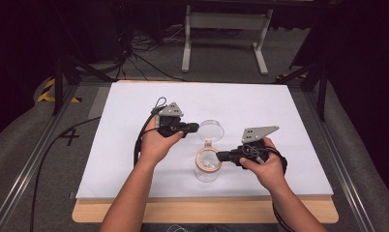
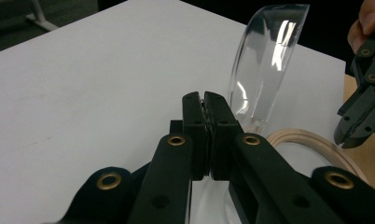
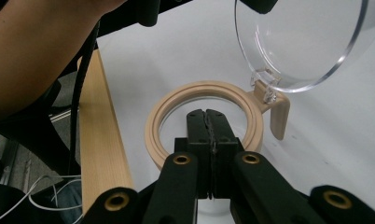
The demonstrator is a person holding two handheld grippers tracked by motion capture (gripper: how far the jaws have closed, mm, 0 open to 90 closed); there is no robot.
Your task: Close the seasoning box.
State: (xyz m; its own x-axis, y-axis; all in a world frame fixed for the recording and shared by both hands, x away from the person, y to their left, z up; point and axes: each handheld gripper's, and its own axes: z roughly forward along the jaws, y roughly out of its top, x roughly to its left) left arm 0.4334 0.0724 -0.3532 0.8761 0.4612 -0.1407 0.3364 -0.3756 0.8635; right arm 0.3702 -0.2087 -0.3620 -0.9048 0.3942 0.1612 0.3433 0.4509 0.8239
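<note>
A clear jar [image 1: 208,170] with a tan ring rim [image 1: 207,160] stands on the white table top. Its clear hinged lid [image 1: 211,130] is swung up and stands upright behind the rim. My left gripper [image 1: 193,128] is shut with nothing in it, and its tip is at the lid's left edge; I cannot tell if it touches. In the left gripper view the shut gripper [image 2: 204,96] is beside the lid [image 2: 265,70]. My right gripper [image 1: 220,156] is shut and empty at the rim's right side. In the right gripper view the gripper [image 3: 205,113] hovers over the near part of the rim [image 3: 160,121], below the lid [image 3: 307,42].
The white board [image 1: 134,111] lies on a wooden table whose edge [image 1: 202,211] shows at the front. Metal rails run along both sides. Cables [image 1: 139,140] trail from the left gripper. A white stand [image 1: 221,29] is on the floor beyond the table.
</note>
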